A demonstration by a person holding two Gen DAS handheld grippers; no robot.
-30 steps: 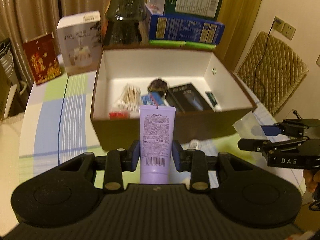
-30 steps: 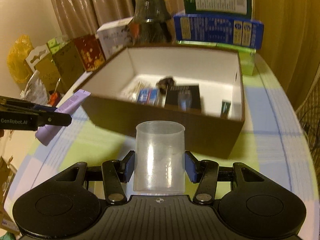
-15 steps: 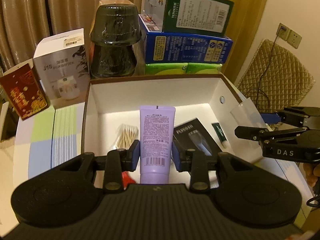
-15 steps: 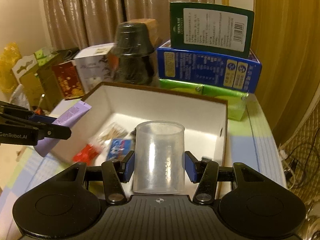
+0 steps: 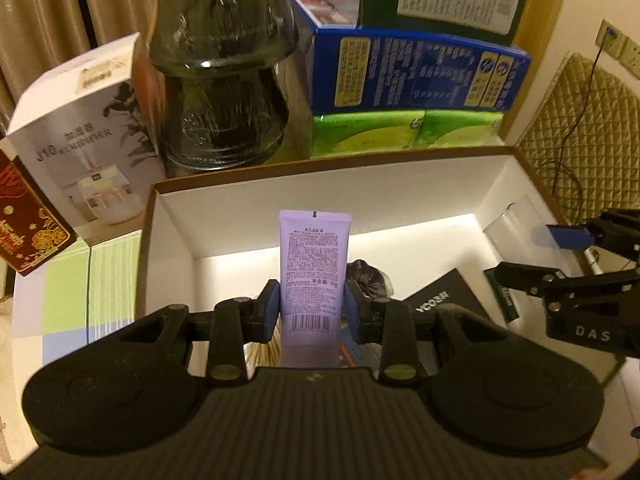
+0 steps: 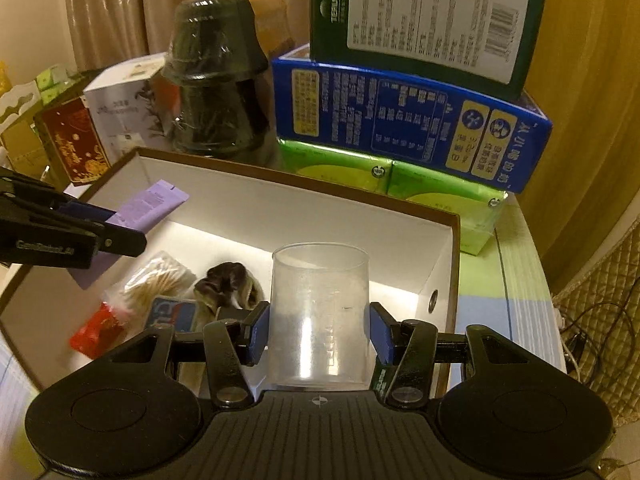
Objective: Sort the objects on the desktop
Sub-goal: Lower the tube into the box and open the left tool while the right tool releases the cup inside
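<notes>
You hold two of the desktop things at once, both above the open brown box point(image 5: 532, 168) with its white inside. Your left gripper point(image 5: 311, 309) pinches the lilac tube point(image 5: 314, 264) near its barcode end, blue pads pressed to both sides, the crimped end pointing toward the far wall of the box. Your right gripper point(image 6: 319, 334) is closed on the clear plastic cup point(image 6: 319, 312), mouth up, over the right part of the box.

The step in hand looks like the drop-off: both things are carried in over the box and not yet released. Next you need to bring each one down to a bare patch of the floor before spreading the pads. The floor below is already crowded: a bag of cotton swabs point(image 6: 160, 276), a red packet point(image 6: 98, 330), a small blue pack point(image 6: 170, 312), a dark crumpled thing point(image 6: 226, 276) and a black carton point(image 5: 444, 304). The cup could tip if it lands on one of them, so pick the white strip near the far wall.

Readable writing: "ASAKA" on the tube, "DAS" on the right gripper seen from the left camera, and "J10 HUMIDIFIER" on the white carton point(image 5: 80, 136) behind the box. The blue carton point(image 6: 408, 120) and green carton point(image 6: 424, 16) carry print too small to read.
</notes>
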